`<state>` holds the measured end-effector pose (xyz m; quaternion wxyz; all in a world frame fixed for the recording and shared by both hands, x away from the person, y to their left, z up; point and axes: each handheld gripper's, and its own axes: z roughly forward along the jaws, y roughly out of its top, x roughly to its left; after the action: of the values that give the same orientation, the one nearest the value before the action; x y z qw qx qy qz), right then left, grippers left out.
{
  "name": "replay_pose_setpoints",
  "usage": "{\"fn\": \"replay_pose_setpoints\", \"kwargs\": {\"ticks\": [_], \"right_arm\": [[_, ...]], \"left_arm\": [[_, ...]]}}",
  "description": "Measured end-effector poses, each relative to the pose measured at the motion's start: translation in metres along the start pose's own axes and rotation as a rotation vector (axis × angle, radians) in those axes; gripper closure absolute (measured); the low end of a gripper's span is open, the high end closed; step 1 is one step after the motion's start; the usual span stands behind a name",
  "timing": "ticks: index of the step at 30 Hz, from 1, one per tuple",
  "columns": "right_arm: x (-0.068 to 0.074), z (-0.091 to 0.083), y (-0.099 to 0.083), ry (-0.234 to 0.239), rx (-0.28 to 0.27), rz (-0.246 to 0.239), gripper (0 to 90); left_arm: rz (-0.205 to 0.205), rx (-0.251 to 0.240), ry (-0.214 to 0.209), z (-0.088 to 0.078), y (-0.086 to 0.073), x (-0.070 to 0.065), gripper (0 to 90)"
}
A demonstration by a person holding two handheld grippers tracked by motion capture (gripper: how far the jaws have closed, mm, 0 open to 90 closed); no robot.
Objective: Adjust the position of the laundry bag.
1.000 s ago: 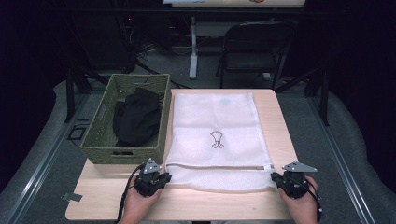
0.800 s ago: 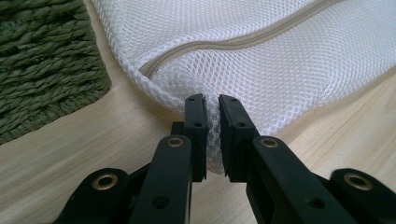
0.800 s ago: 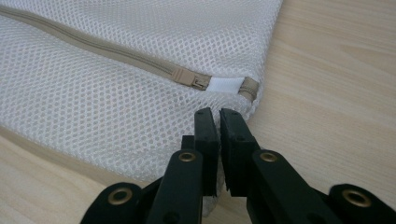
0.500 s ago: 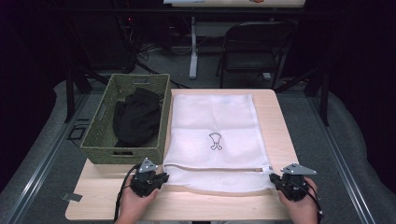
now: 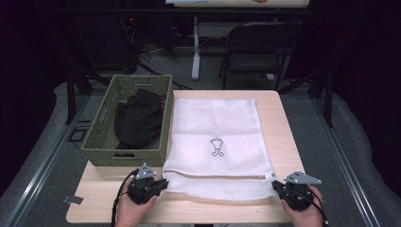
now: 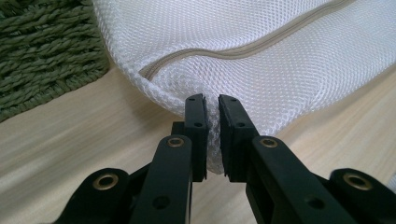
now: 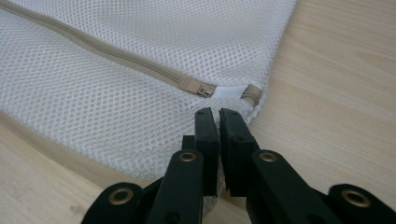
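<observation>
A white mesh laundry bag (image 5: 217, 142) with a beige zipper (image 6: 243, 49) lies flat on the wooden table (image 5: 283, 123). At the bag's near left corner my left gripper (image 5: 161, 184) is shut on the mesh, which shows pinched between the jaws in the left gripper view (image 6: 212, 105). My right gripper (image 5: 278, 188) is shut on the near right corner, just below the zipper pull (image 7: 196, 87); a fold of mesh sits between its jaws (image 7: 218, 116). A small black printed figure (image 5: 216, 146) marks the bag's middle.
A green woven basket (image 5: 101, 142) holding a black garment (image 5: 139, 118) stands on the table's left, touching the bag's left edge. Beyond the table, a folding chair (image 5: 255, 52) and a desk leg (image 5: 195, 47) stand on the dark floor.
The left hand and gripper shifted slightly toward the near left. The bag's near left corner has been drawn a little that way. The right gripper has stayed put.
</observation>
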<state>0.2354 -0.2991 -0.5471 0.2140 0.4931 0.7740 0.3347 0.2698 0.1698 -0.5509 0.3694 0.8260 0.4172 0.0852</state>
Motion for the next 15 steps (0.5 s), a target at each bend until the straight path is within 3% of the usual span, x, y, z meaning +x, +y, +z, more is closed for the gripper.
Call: {"fn": "replay_pose_setpoints", "kwargs": {"ticks": [15], "right_arm": [[0.007,-0.014,-0.014,0.003,-0.005,-0.014,86.1]], "left_arm": [[0.025,0.015,-0.016,-0.011,-0.005,-0.013,83.1]]}}
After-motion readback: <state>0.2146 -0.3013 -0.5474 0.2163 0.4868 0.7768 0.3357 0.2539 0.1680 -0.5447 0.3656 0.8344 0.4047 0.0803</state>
